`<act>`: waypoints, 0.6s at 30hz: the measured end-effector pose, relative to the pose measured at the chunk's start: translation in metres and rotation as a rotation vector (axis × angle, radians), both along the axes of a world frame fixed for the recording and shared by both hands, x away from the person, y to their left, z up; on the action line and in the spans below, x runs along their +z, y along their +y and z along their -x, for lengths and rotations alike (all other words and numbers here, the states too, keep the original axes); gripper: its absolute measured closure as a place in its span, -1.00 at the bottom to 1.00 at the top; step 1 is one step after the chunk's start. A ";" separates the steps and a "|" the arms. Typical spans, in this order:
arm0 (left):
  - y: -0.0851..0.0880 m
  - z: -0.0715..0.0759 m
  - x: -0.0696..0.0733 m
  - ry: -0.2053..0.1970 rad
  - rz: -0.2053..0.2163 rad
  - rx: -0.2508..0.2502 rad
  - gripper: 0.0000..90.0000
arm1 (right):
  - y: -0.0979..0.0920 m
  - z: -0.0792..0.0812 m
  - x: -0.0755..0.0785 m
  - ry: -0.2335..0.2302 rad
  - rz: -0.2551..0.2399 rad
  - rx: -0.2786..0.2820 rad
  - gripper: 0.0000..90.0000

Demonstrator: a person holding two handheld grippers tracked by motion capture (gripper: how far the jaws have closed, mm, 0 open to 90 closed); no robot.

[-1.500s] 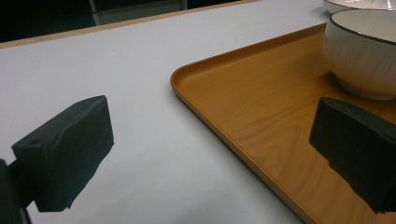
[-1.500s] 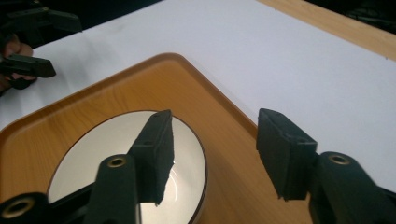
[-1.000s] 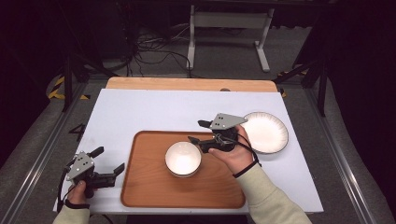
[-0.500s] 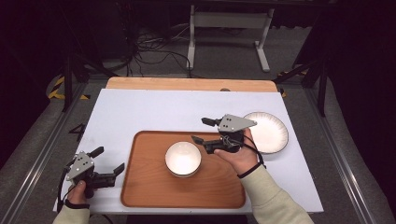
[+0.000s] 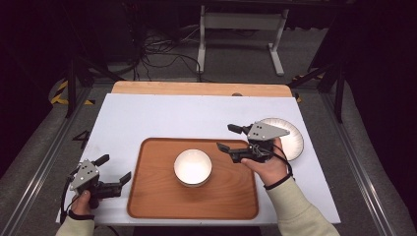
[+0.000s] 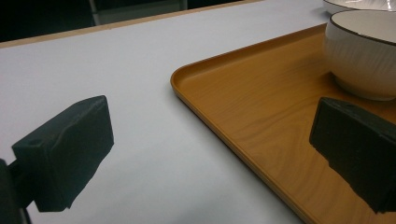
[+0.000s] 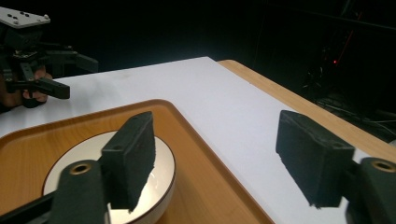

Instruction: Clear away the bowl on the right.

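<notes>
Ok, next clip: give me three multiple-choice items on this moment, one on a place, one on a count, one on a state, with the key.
1. Where does the white bowl stand?
A. on the wooden tray
B. on the bare table top
C. on the plate

2. How many pieces of white crockery are on the table?
A. one
B. two
C. four

3. How do the jaws of the right gripper stand?
A. shut on the bowl's rim
B. shut on the plate
C. open, holding nothing

Key: 1 A, the bowl sits mid-tray in the high view. 2 B, the bowl plus the plate right of the tray. 3 C, the right gripper view shows a wide gap with nothing between the pads.
</notes>
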State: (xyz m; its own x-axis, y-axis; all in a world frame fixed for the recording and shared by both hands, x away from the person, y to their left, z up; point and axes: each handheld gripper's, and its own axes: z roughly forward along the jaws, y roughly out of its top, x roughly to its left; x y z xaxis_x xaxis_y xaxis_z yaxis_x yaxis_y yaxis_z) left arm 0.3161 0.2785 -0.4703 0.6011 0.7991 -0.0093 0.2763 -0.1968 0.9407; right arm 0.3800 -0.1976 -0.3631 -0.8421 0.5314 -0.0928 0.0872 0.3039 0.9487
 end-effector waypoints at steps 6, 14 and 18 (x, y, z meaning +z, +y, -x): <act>0.000 0.000 0.000 0.000 0.000 0.000 -0.99 | -0.019 0.006 0.003 -0.021 0.003 -0.030 -0.32; 0.000 0.000 0.000 0.000 0.000 0.001 -0.99 | -0.040 0.011 0.006 -0.029 0.008 -0.072 -0.33; 0.000 0.000 0.000 0.000 -0.001 0.001 -0.99 | -0.052 0.015 0.006 -0.031 -0.006 -0.101 -0.39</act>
